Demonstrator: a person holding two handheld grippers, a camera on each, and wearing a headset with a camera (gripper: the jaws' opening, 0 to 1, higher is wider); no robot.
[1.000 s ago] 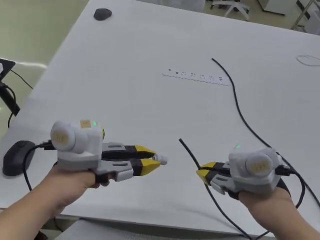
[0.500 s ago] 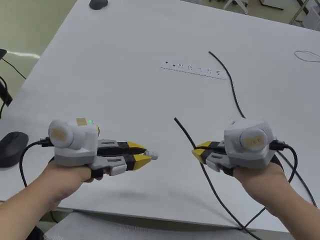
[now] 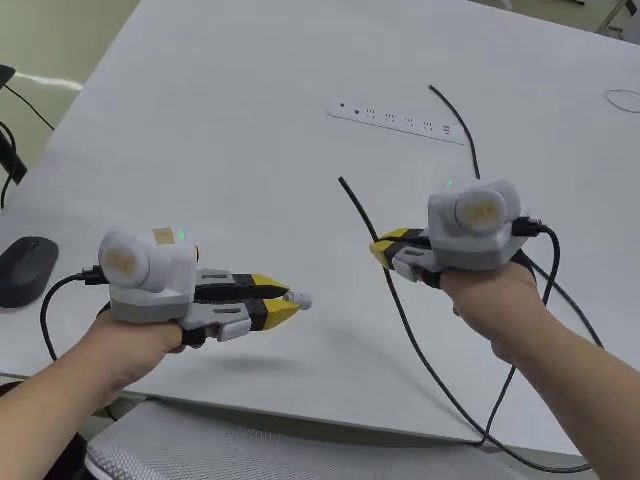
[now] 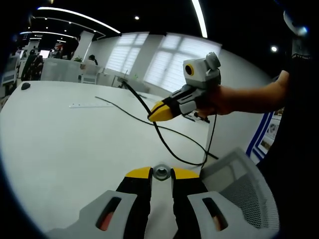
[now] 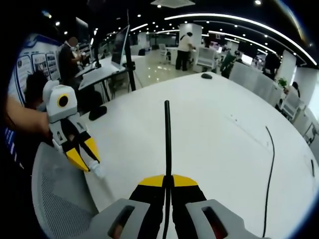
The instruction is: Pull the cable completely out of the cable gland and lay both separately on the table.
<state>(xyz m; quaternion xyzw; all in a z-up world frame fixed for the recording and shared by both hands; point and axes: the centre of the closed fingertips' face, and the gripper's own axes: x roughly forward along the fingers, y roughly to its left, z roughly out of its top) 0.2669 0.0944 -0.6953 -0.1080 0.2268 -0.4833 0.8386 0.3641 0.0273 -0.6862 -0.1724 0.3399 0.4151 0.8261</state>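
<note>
My left gripper point(image 3: 295, 301) point(image 4: 160, 174) is shut on the small grey-white cable gland point(image 3: 298, 299) point(image 4: 160, 172), held above the table's near edge. My right gripper point(image 3: 378, 249) point(image 5: 167, 181) is shut on the black cable point(image 3: 362, 216) point(image 5: 167, 134); its free end sticks straight out past the jaws and is clear of the gland. The cable's long remainder point(image 3: 430, 365) hangs down from the right hand and off the table's front. In the left gripper view the right gripper point(image 4: 158, 113) with the cable point(image 4: 134, 97) is ahead. In the right gripper view the left gripper point(image 5: 89, 159) and the gland point(image 5: 97, 172) are at lower left.
A white power strip point(image 3: 396, 122) lies at the table's middle back, with a second black cable point(image 3: 455, 126) curving past it. A black mouse-like object point(image 3: 24, 270) sits at the left edge. A mesh chair back point(image 3: 200, 445) is below the white table point(image 3: 200, 150).
The right gripper has lifted and pulled away to the right with the cable. The gap between the cable end and the gland has widened. The left gripper has stayed about in place.
</note>
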